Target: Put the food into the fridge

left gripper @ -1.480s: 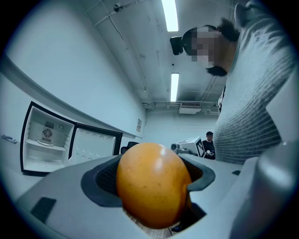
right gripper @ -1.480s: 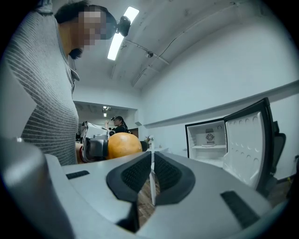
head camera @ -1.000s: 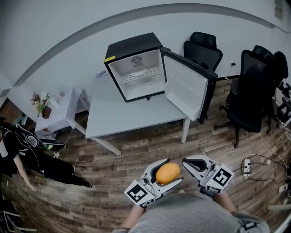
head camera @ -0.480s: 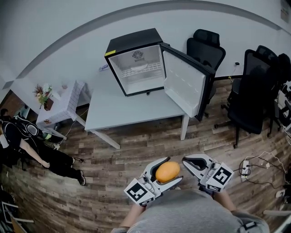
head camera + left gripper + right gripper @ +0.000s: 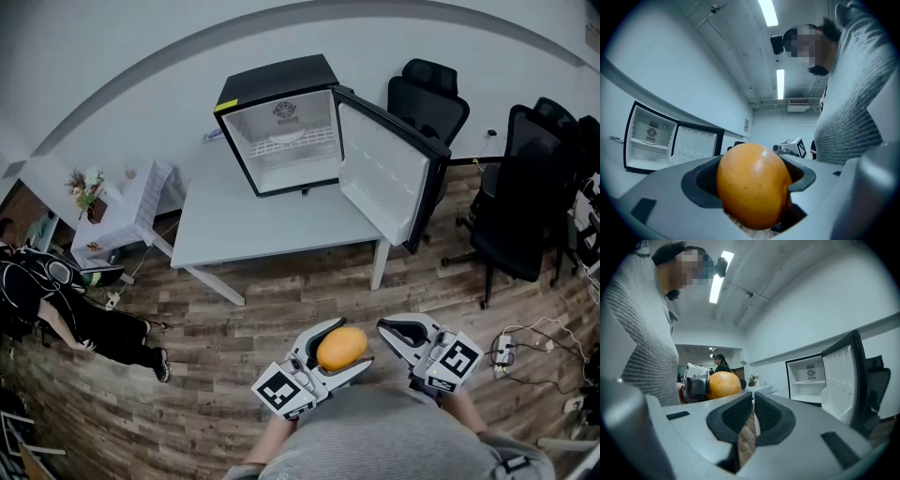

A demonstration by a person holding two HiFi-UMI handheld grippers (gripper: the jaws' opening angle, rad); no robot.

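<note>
My left gripper (image 5: 330, 350) is shut on an orange mango-like fruit (image 5: 341, 348), held low in front of my body; the same fruit (image 5: 752, 183) fills the left gripper view between the jaws. Just to its right my right gripper (image 5: 392, 335) is shut with nothing between its pads, and the fruit (image 5: 723, 384) shows beyond it in the right gripper view. The small black fridge (image 5: 279, 130) stands on a white table (image 5: 258, 234) some way ahead, its door (image 5: 386, 178) swung open to the right. Its white inside holds a wire shelf and looks bare.
Black office chairs (image 5: 427, 101) stand right of the fridge, another (image 5: 522, 197) further right. A white side table with flowers (image 5: 86, 195) is at the left. A person in black (image 5: 56, 305) crouches on the wood floor at far left. Cables and a power strip (image 5: 507, 346) lie at right.
The view has shifted slightly; fridge and table sit a little higher and nearer. The left gripper with the fruit has drifted a bit left. The person at left has moved.
</note>
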